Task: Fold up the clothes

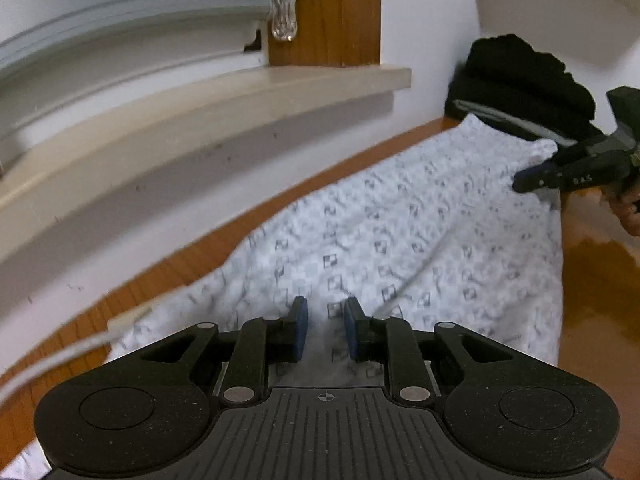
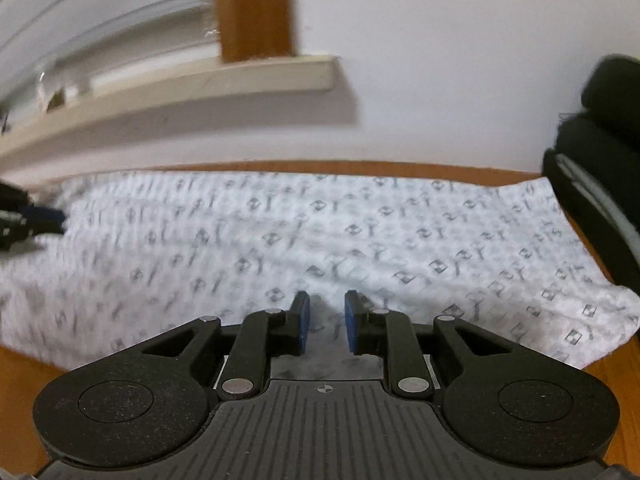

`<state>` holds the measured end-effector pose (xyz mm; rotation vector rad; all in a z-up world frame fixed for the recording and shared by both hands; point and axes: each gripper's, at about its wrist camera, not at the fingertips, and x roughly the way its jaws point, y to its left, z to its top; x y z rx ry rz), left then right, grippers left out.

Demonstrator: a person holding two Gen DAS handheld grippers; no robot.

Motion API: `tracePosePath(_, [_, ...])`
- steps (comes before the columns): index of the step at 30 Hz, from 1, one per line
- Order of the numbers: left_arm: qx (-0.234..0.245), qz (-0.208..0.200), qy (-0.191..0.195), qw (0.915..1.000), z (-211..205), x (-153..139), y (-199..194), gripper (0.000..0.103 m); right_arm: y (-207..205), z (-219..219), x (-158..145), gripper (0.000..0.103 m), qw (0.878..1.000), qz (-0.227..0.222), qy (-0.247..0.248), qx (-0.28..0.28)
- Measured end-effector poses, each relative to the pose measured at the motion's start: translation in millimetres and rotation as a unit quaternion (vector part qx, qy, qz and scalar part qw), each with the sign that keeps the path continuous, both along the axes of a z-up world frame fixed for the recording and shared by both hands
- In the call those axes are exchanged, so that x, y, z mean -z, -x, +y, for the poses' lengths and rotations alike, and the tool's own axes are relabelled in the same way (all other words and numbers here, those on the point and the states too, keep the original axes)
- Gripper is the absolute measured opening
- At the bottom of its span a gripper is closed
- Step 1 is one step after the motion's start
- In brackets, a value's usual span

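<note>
The patterned white garment (image 2: 320,232) is being spread on the wooden table (image 1: 600,280); left gripper (image 1: 326,330) and right gripper (image 2: 327,320) are being held slightly parted, empty. Edges should be aligned before creasing.

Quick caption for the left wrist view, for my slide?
Left gripper open over the patterned cloth; right gripper at its far edge.

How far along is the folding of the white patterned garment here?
Done: the white patterned garment lies flat on the wooden table, apparently folded into a long strip. A dark folded pile sits behind it. In hand: nothing; the left gripper and right gripper are open, empty. Left: likely further folds.
</note>
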<state>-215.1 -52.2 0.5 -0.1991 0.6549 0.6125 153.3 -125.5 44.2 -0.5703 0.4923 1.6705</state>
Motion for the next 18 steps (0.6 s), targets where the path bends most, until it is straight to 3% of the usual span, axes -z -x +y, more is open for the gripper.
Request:
tracePosePath(10, [0.030, -0.033, 0.028, 0.9986, -18, 5, 15, 0.023, -11, -25, -9, 0.022, 1.000, -0.006, 0.006, 0.002])
tracePosePath(15, [0.031, -0.023, 0.015, 0.9991, -26, 5, 11, 0.023, -10, -46, -13, 0.024, 1.000, -0.005, -0.005, 0.017])
tracePosePath(18, [0.031, -0.023, 0.016, 0.9991, -25, 5, 10, 0.023, 3, -62, -18, 0.026, 1.000, -0.010, -0.018, -0.007])
